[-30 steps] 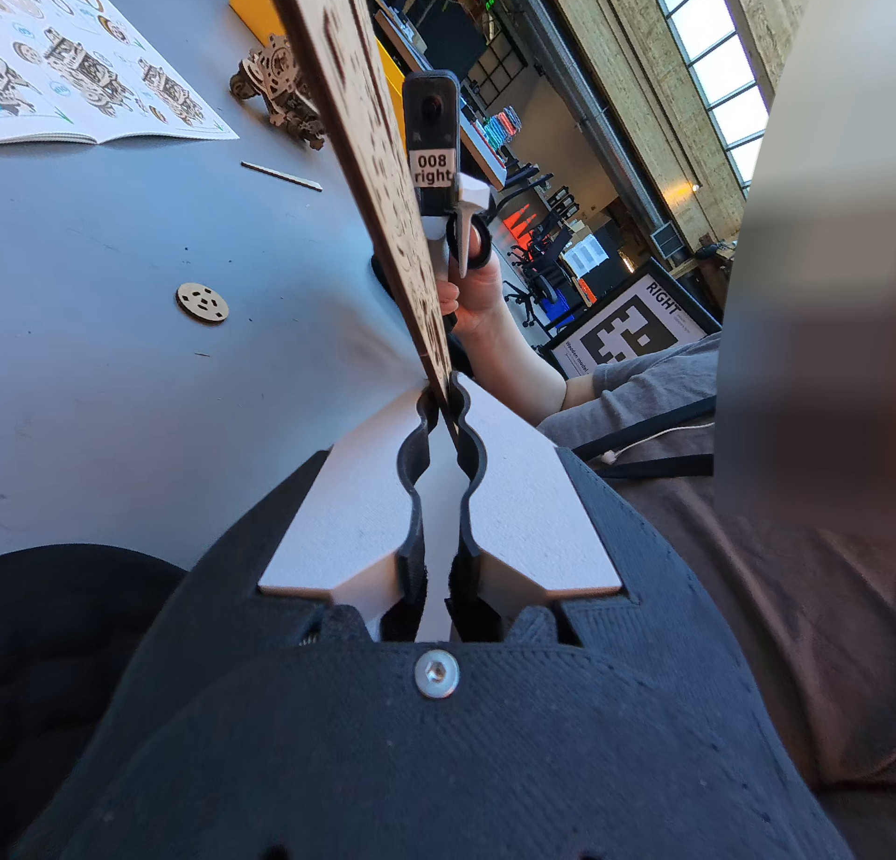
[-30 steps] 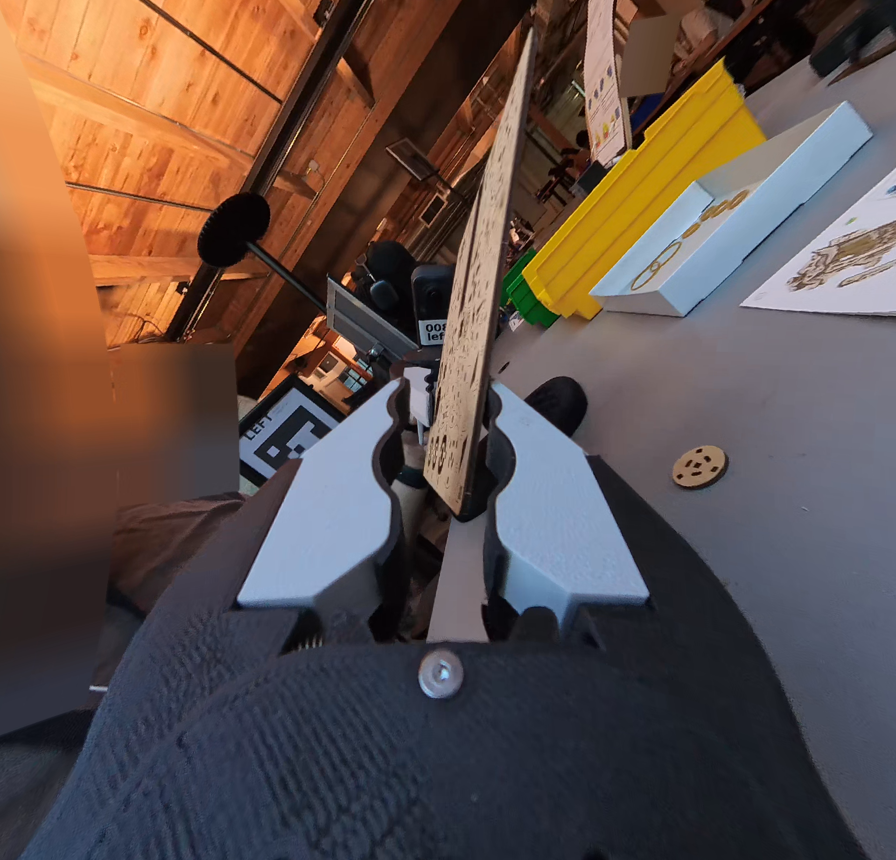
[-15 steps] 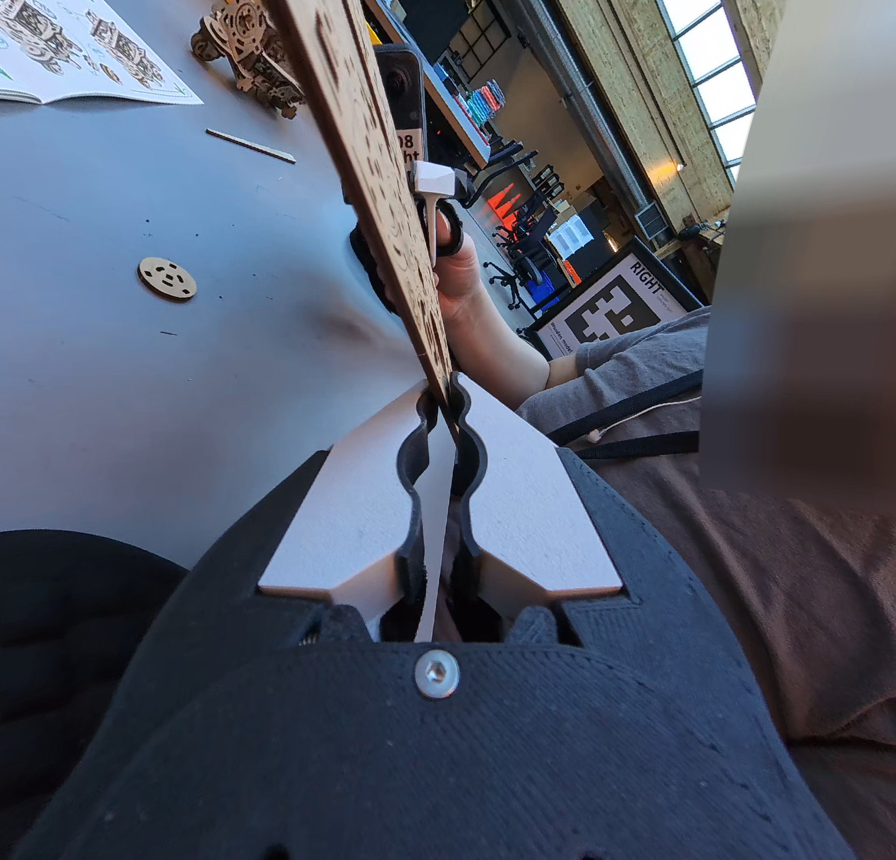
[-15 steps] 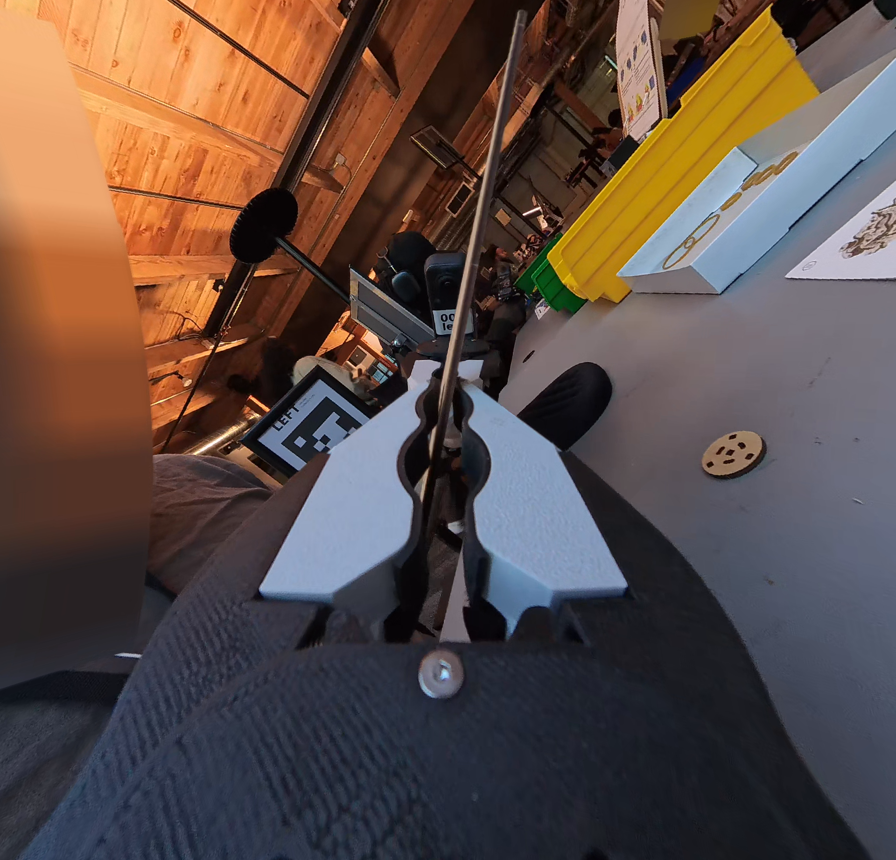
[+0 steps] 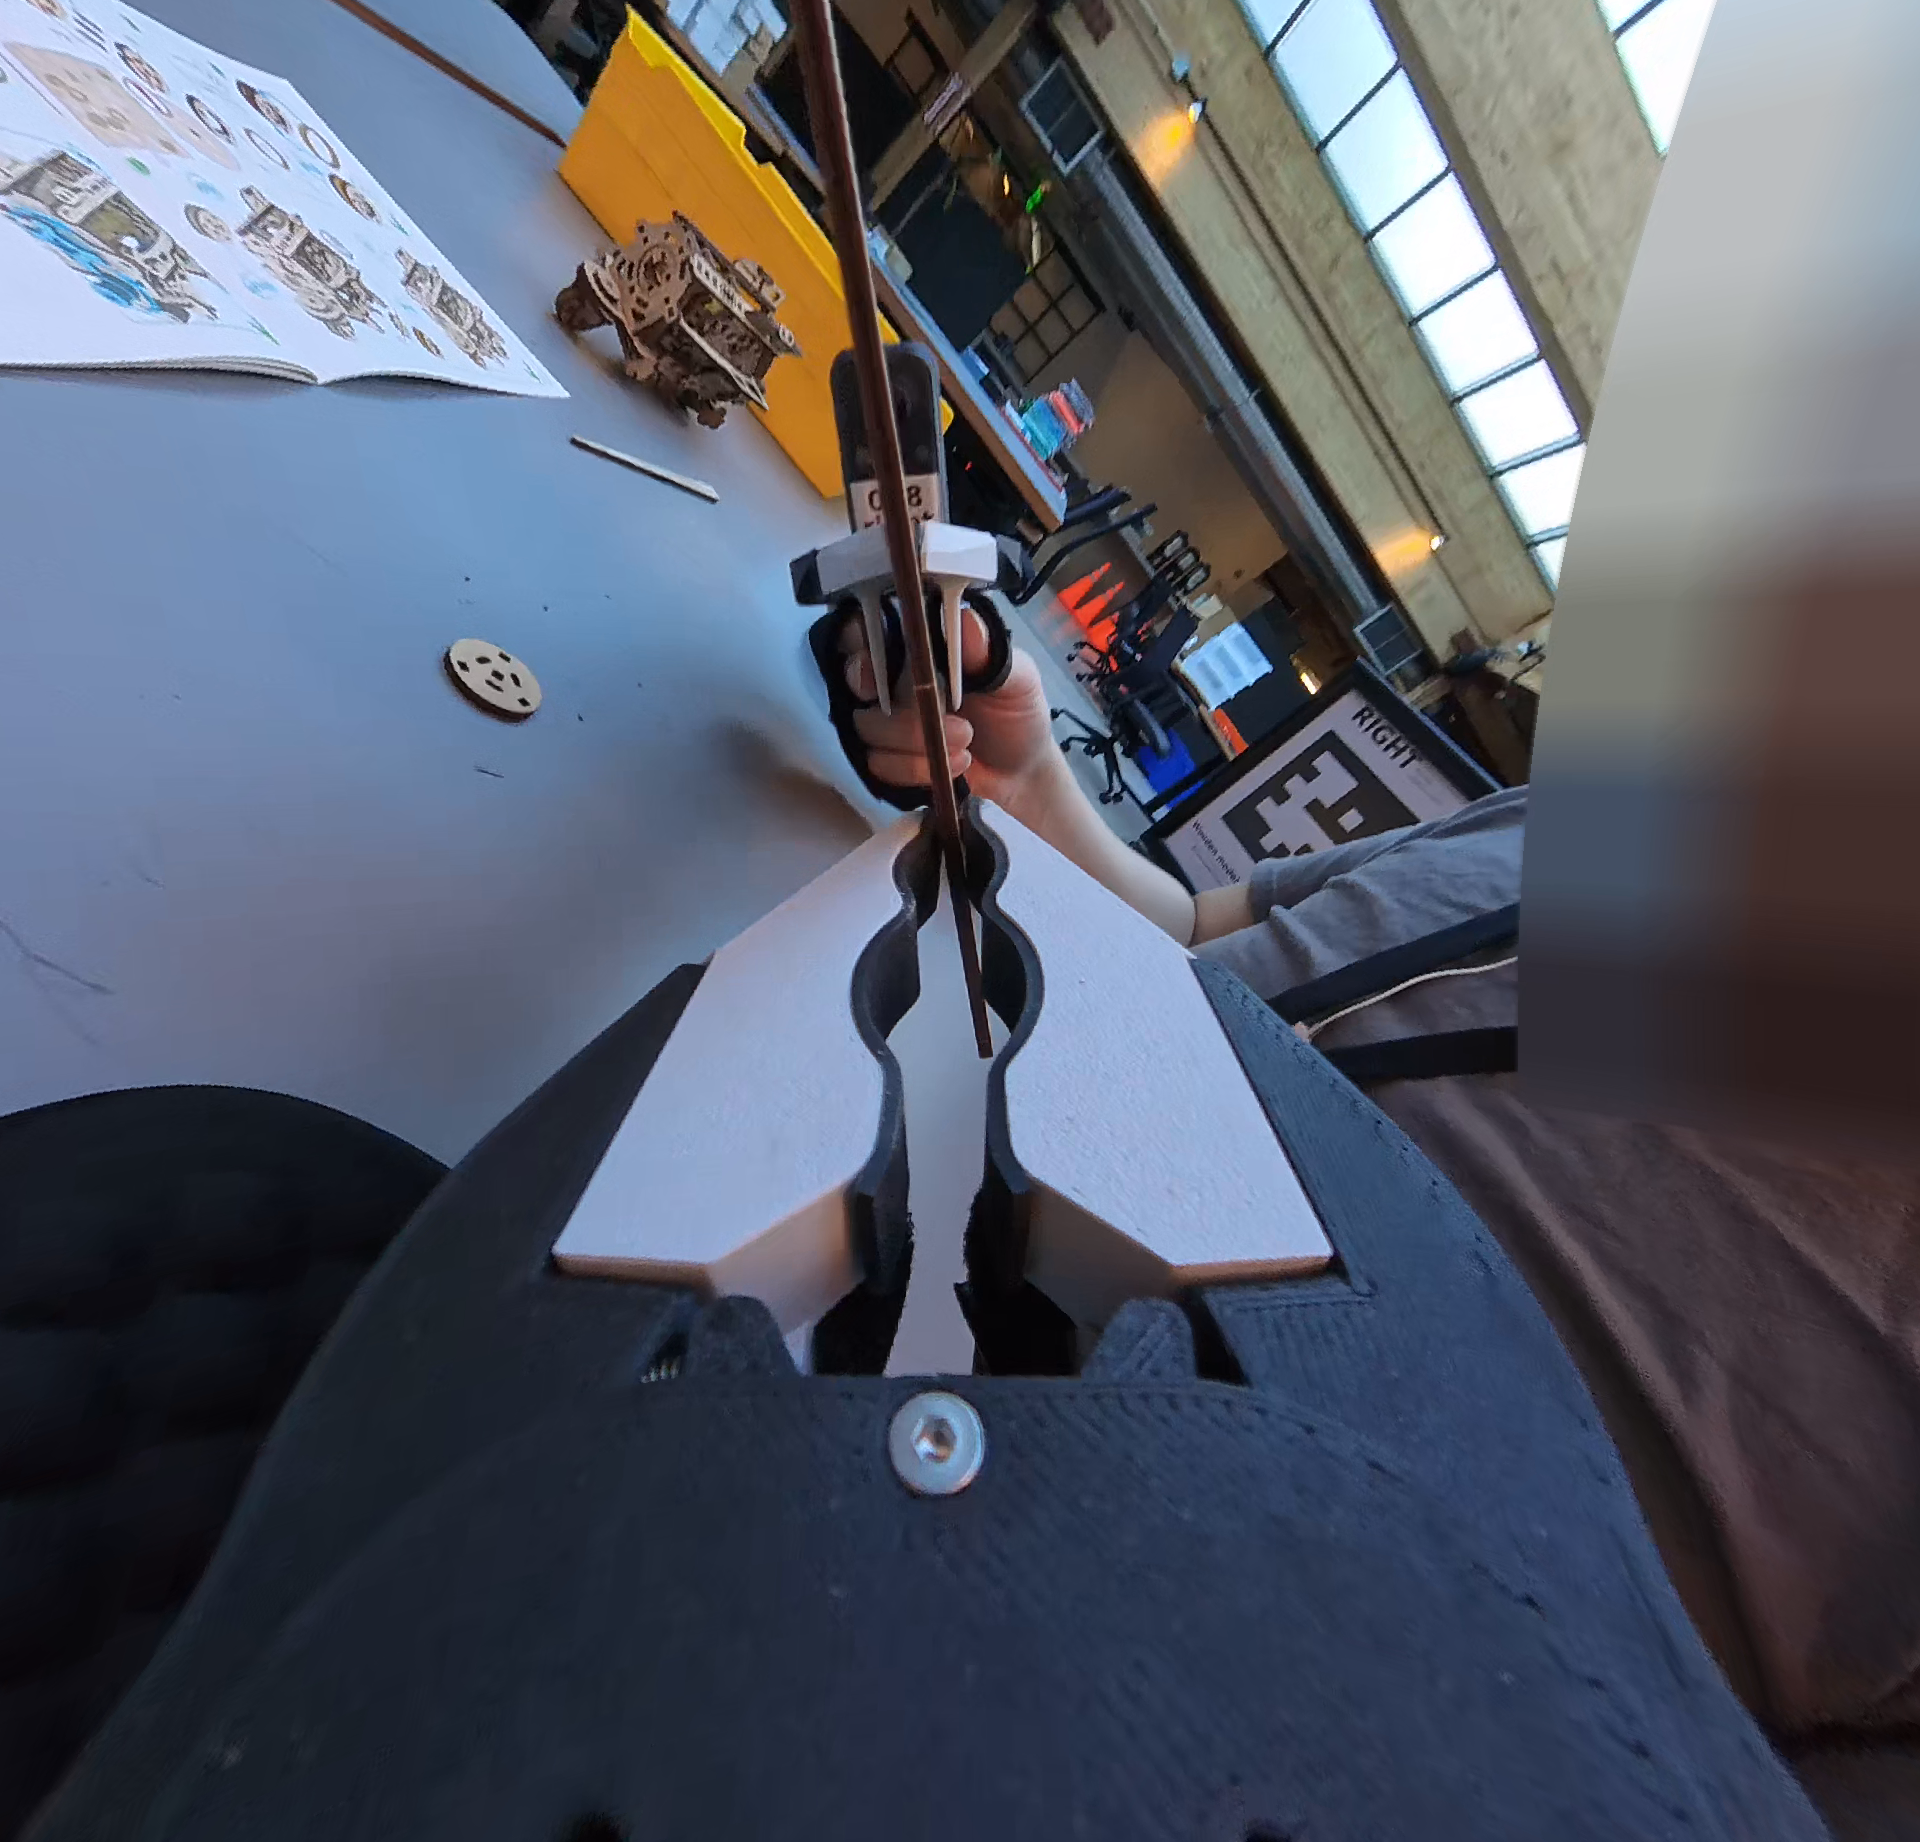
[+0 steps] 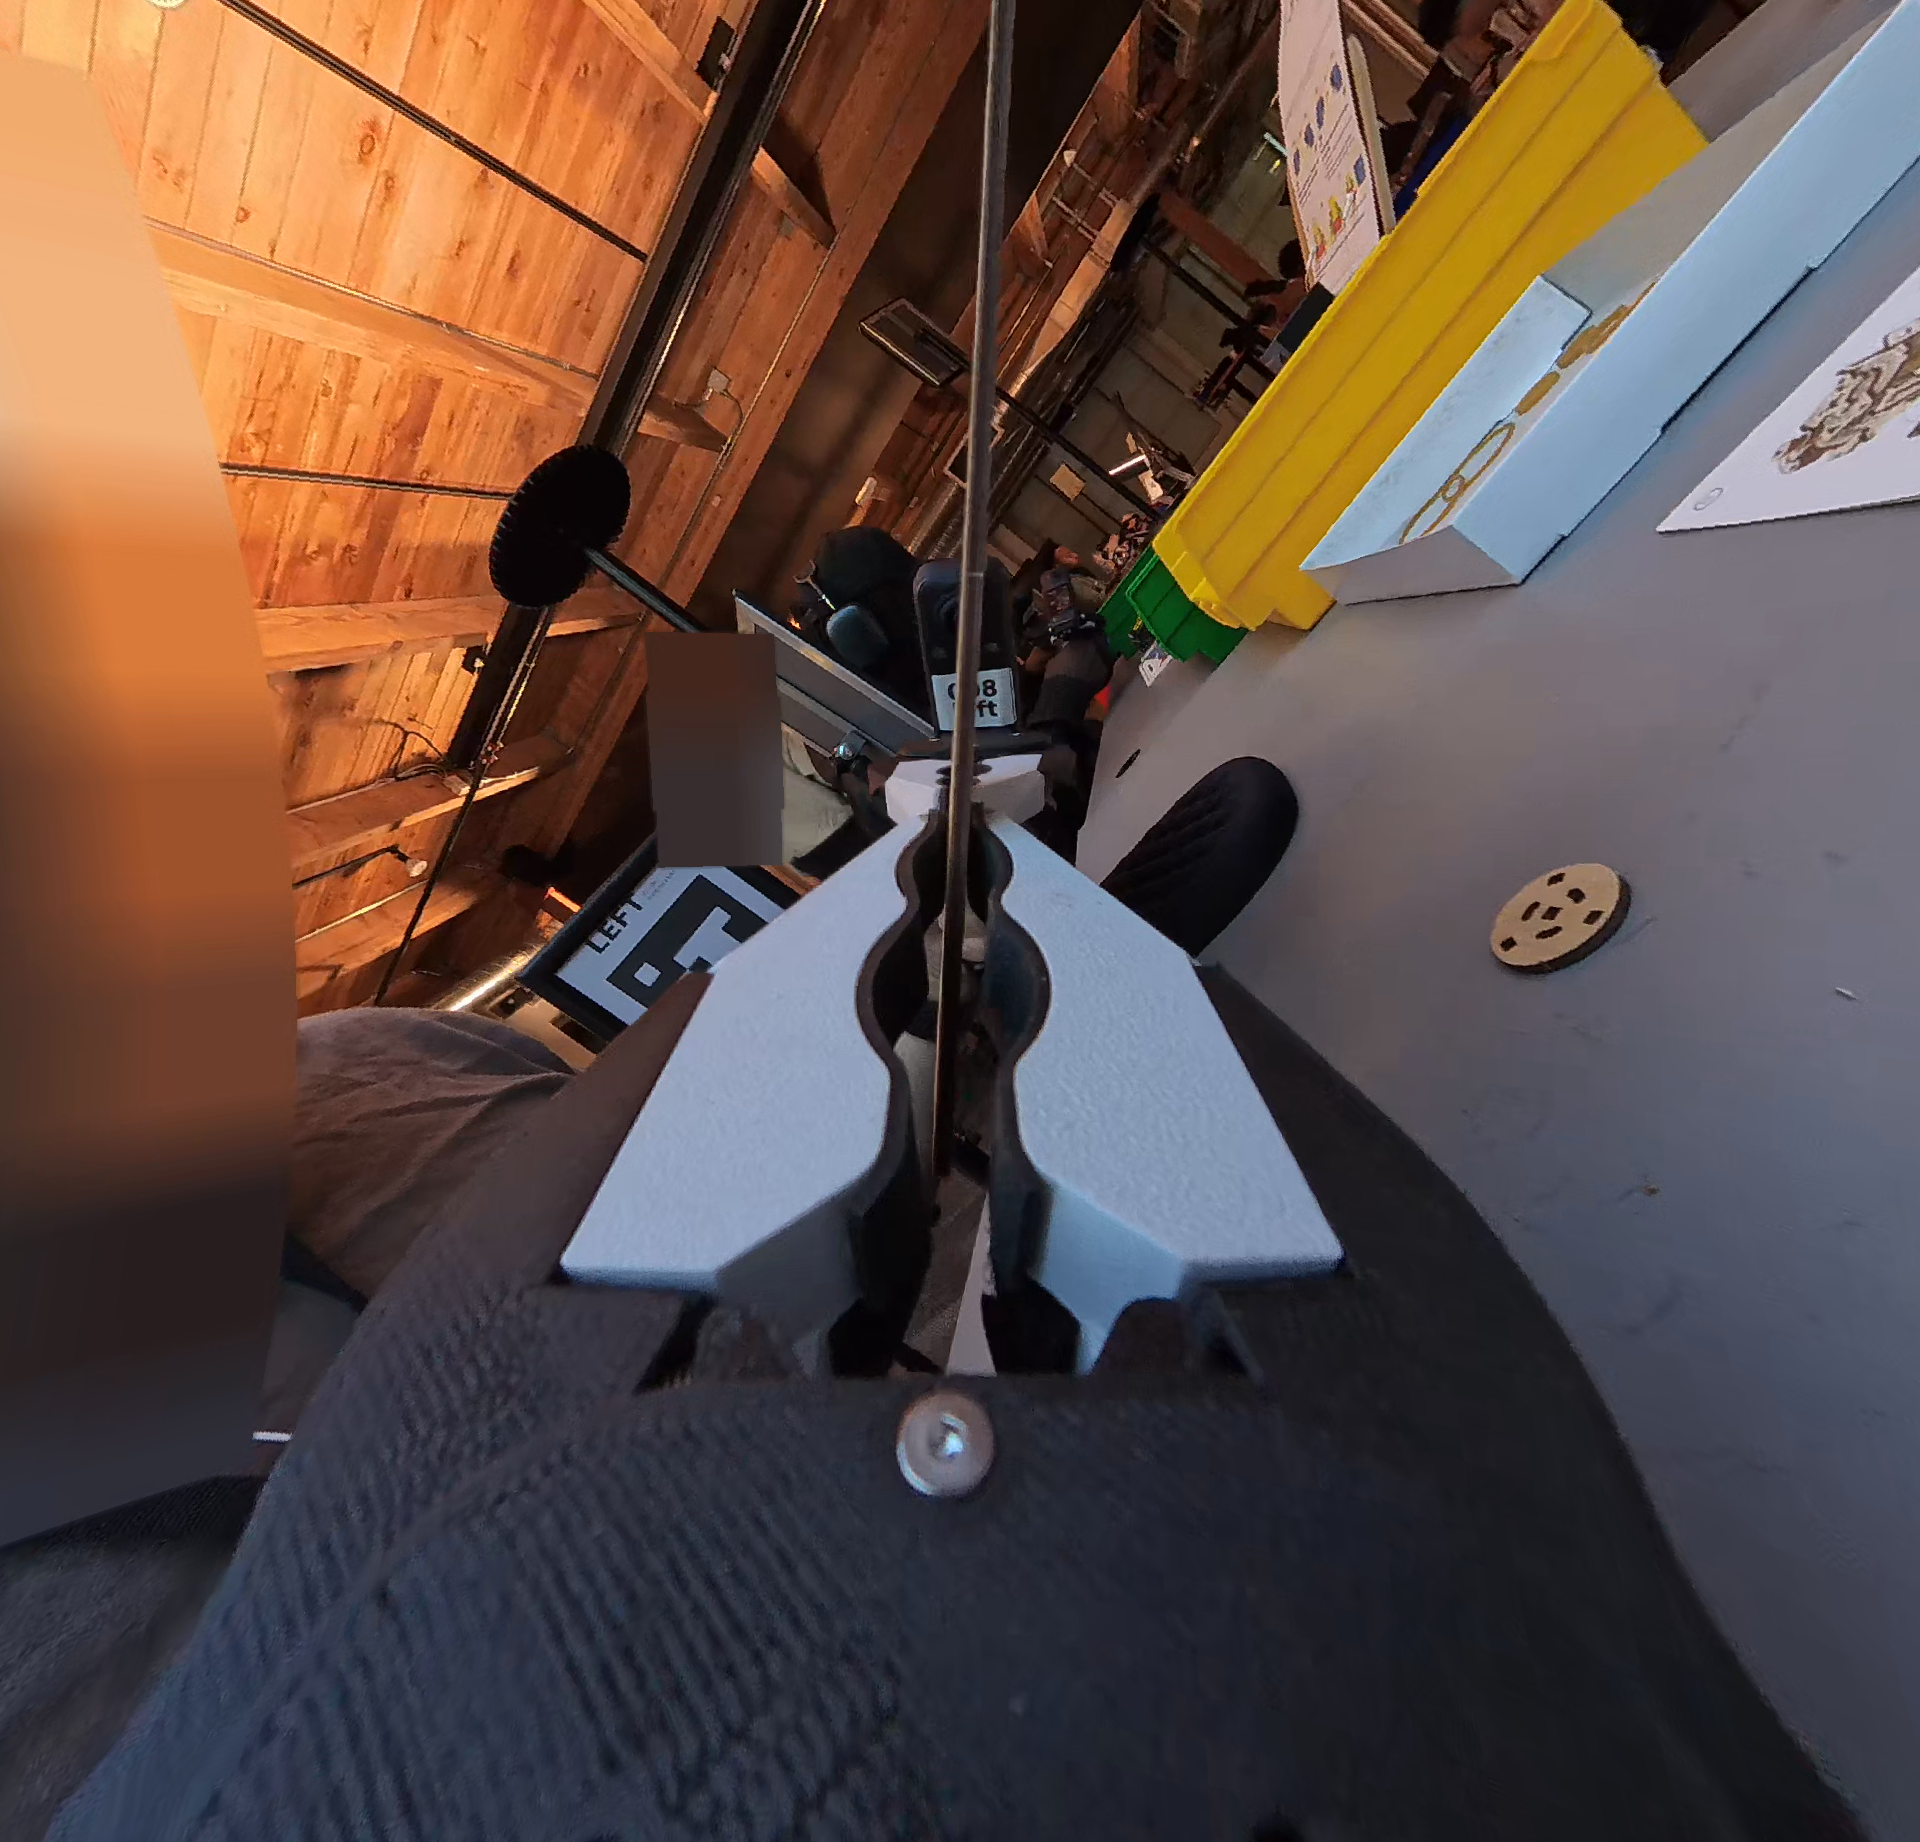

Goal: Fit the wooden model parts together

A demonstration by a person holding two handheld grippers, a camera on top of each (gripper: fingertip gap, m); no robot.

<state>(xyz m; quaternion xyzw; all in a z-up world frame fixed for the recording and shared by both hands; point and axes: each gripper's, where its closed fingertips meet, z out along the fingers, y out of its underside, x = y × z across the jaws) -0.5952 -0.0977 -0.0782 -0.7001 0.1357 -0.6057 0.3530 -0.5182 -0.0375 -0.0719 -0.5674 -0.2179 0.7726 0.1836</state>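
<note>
A thin laser-cut wooden sheet (image 5: 883, 421) stands upright between both grippers and shows edge-on as a dark line. My left gripper (image 5: 948, 836) is shut on its near end at the fingertips. My right gripper (image 6: 951, 842) is shut on the same sheet (image 6: 977, 442) from the opposite side, above the grey table (image 5: 312, 857). Each gripper shows in the other's view: the right gripper (image 5: 914, 649) in a person's hand, and the left gripper (image 6: 966, 784). A partly built wooden model (image 5: 675, 317) stands on the table at the back.
A small round wooden disc (image 5: 494, 680) (image 6: 1558, 917) and a thin wooden stick (image 5: 644, 467) lie on the table. An instruction booklet (image 5: 208, 213), yellow bins (image 6: 1434, 338) and a white box (image 6: 1621, 379) are at the back. A black padded object (image 6: 1195, 857) sits at the table edge. The gap from one gripper's tips to the other's is roughly 11 cm.
The sheet has turned from showing its face to edge-on in both views. Both grippers swung round with it and kept their hold.
</note>
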